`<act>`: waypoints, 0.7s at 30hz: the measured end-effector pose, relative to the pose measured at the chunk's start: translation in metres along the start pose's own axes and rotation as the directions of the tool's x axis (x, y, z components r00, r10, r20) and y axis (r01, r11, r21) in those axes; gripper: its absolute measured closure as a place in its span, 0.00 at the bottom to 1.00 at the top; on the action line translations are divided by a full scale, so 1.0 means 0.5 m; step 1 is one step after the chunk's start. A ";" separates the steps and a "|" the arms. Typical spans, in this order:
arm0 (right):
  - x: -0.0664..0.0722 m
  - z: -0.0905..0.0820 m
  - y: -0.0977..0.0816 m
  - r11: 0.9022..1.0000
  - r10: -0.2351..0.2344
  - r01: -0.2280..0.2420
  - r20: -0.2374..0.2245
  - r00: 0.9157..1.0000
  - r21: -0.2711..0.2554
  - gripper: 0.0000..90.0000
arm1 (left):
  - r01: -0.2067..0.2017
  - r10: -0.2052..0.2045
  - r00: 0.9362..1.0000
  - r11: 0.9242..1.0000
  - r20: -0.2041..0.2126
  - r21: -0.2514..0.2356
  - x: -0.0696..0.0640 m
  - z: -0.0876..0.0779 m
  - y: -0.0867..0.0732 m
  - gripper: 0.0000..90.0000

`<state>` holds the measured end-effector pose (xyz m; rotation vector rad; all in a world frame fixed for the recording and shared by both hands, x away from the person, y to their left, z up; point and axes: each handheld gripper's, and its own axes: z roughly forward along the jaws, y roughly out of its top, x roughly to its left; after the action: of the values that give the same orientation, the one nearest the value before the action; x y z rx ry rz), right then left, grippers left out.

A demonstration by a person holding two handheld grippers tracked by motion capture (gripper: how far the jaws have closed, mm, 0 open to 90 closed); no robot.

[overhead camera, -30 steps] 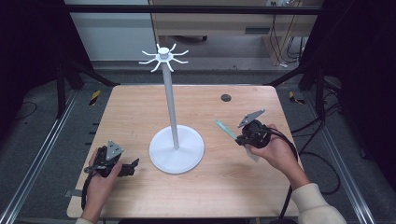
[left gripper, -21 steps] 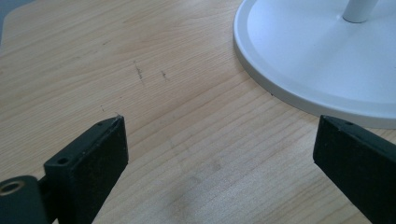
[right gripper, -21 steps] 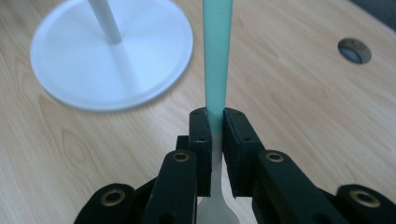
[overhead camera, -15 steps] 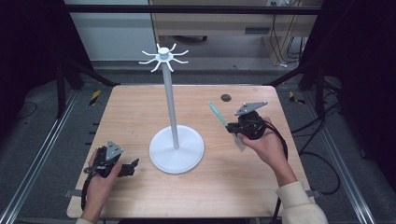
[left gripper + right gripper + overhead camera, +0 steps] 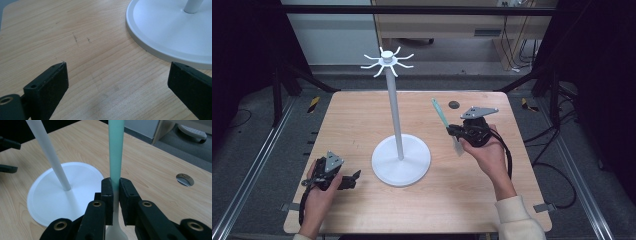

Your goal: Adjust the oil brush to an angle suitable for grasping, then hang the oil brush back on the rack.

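Spatula (image 5: 443,119), teal-handled, pale-bladed: high view, lifted over table (image 5: 492,210) in right gripper (image 5: 457,131), right of hook stand (image 5: 395,125). Left gripper (image 5: 117,82) view: jaws wide, empty, beside stand base. Right gripper view: jaws clamp handle mid-length, apparently for hanging.

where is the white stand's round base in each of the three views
High view: the round base sits mid-table, between the two tools.
Left gripper view: its rim curves across the top right.
Right gripper view: left of centre, beside the right tool.
Shared landmark: the white pole.
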<state>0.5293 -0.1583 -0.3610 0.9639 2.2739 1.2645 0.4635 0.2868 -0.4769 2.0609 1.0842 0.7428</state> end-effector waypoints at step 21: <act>0.025 -0.049 0.013 0.991 0.010 -0.009 0.005 1.000 -0.134 0.91 | -0.013 0.013 1.000 1.000 0.000 0.001 0.000 0.002 0.003 0.03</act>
<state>0.5086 -0.1615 -0.3422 0.9301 2.1513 1.3972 0.4650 0.2857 -0.4763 2.0704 1.0720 0.7489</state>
